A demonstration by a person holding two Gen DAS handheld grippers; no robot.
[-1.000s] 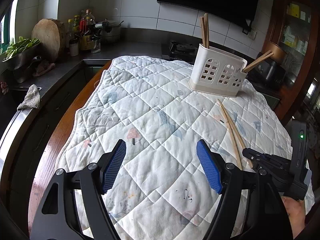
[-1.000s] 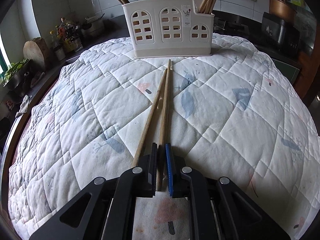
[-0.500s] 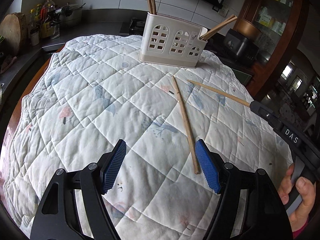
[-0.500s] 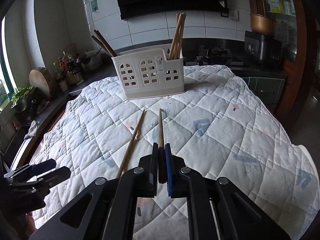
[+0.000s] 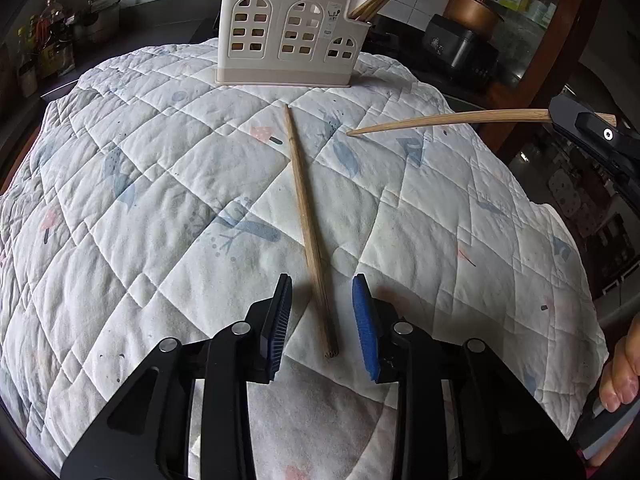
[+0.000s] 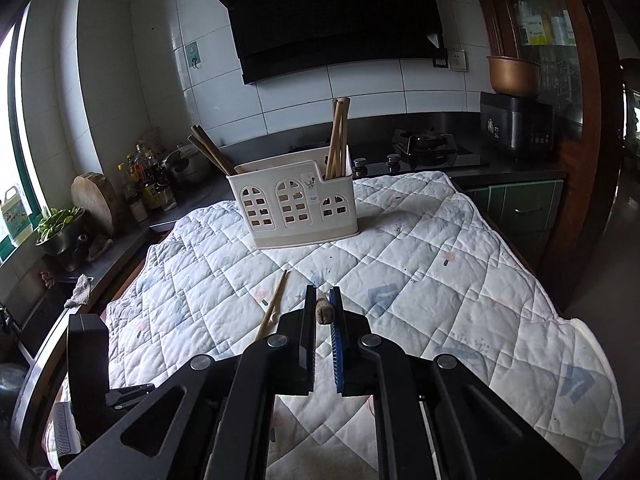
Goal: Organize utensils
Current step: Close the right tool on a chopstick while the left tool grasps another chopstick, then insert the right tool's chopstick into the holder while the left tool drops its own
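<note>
Above a quilted mat (image 5: 160,184), the right gripper (image 6: 322,316), clamped on one chopstick (image 5: 448,120), has lifted it clear, freeing it for the white utensil holder (image 5: 288,40) ahead. The left gripper (image 5: 322,312) has dropped over the second chopstick (image 5: 308,232), jaws closing around it, not yet touching. The holder's label is illegible.

A: What do we see lying between the fingers (image 5: 362,320) of the left gripper (image 5: 322,312)?

B: We see a chopstick (image 5: 306,224) of pale matt wood with visible grain, on a quilted cloth (image 5: 160,184), soft, stitched and faintly stained.

A: And beyond the fingertips?

B: We note a utensil holder (image 5: 286,46) of smooth cream plastic. The finger pads are ribbed blue rubber; the gripper frames are matt black plastic with bright metal screws.
</note>
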